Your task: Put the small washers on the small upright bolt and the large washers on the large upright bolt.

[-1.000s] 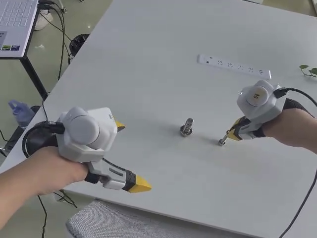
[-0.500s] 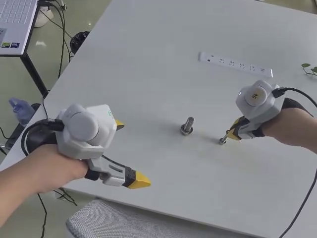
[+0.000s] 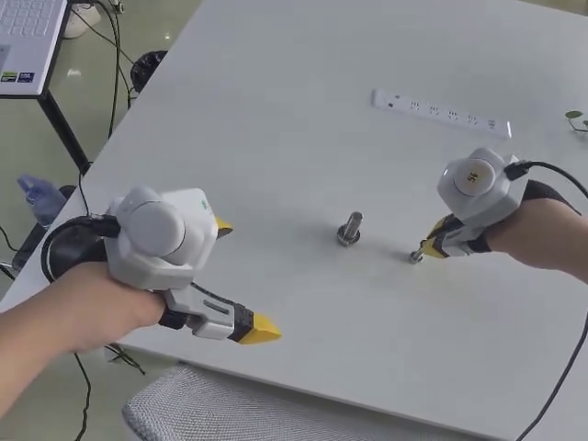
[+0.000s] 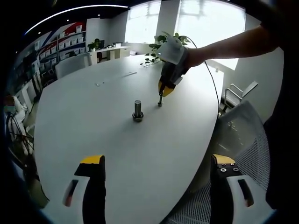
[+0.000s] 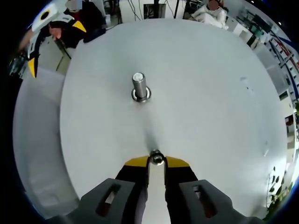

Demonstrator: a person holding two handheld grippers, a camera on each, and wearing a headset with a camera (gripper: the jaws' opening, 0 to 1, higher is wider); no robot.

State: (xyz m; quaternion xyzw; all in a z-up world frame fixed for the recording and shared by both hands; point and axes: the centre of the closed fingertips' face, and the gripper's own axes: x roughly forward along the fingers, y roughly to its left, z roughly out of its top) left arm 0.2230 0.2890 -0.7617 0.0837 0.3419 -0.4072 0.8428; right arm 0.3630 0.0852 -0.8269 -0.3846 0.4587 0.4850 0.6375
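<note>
Pinching small bolt (image 5: 156, 157), upright on table (image 3: 276, 110), with right gripper (image 5: 156, 163); holding left gripper (image 4: 158, 161) spread wide by near table edge, well apart from large bolt (image 3: 349, 230) standing upright mid-table.

An office: big white desk (image 3: 276, 92) with a power strip (image 3: 441, 112), a laptop (image 3: 28, 32) alongside, mesh chair (image 3: 184, 409), stocked shelves (image 4: 70, 39), potted plants (image 4: 163, 39) by the windows.

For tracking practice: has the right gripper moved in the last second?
No. The right gripper, jaws on the small bolt, keeps its offset from the large bolt; only the camera shifted.
</note>
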